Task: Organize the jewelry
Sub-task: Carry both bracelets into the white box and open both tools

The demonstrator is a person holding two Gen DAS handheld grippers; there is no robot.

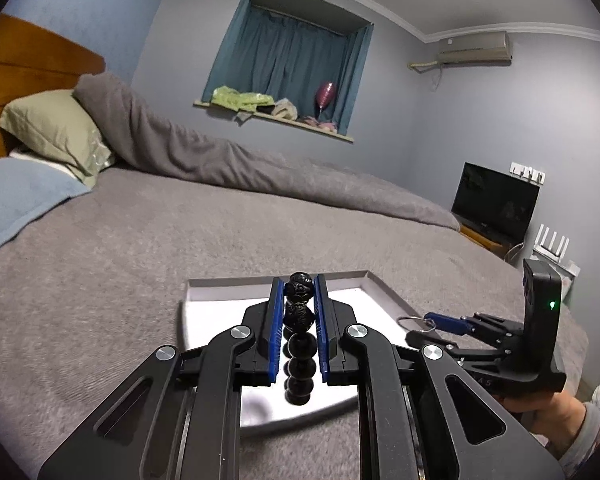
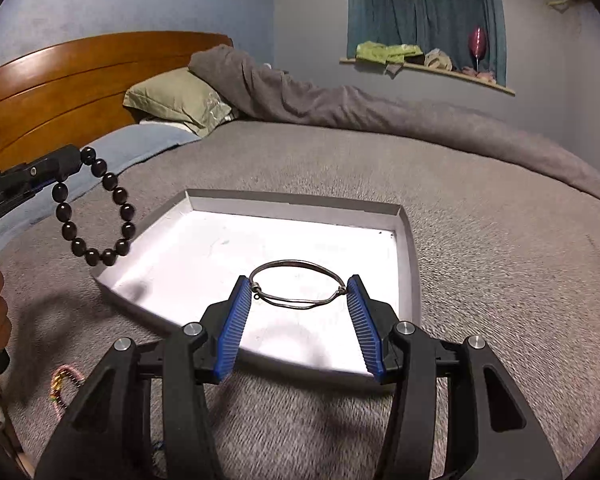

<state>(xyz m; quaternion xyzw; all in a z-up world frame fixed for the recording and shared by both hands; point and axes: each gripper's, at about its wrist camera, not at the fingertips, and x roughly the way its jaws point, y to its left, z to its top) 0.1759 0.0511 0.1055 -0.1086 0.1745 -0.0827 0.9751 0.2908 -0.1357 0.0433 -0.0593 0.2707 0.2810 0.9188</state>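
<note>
Above the white tray [image 2: 406,248] on the bed [image 2: 480,240], both grippers grasp jewelry. Left gripper [image 1: 299,286] pinches a black bead bracelet [image 2: 100,216]; right gripper [image 2: 300,286] clasps a thin metal bangle [image 2: 298,285] (lifted off the tray).

place: home bedroom | signs: bed [image 1: 220,232], pillow [image 1: 56,132], curtained window [image 1: 288,60]

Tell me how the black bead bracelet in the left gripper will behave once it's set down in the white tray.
The black bead bracelet hangs as a loose loop from the left gripper, so it will probably slump rather than hold shape. Its round, glossy beads may roll or slide a little on the smooth white tray, though being strung together should limit that.
</note>
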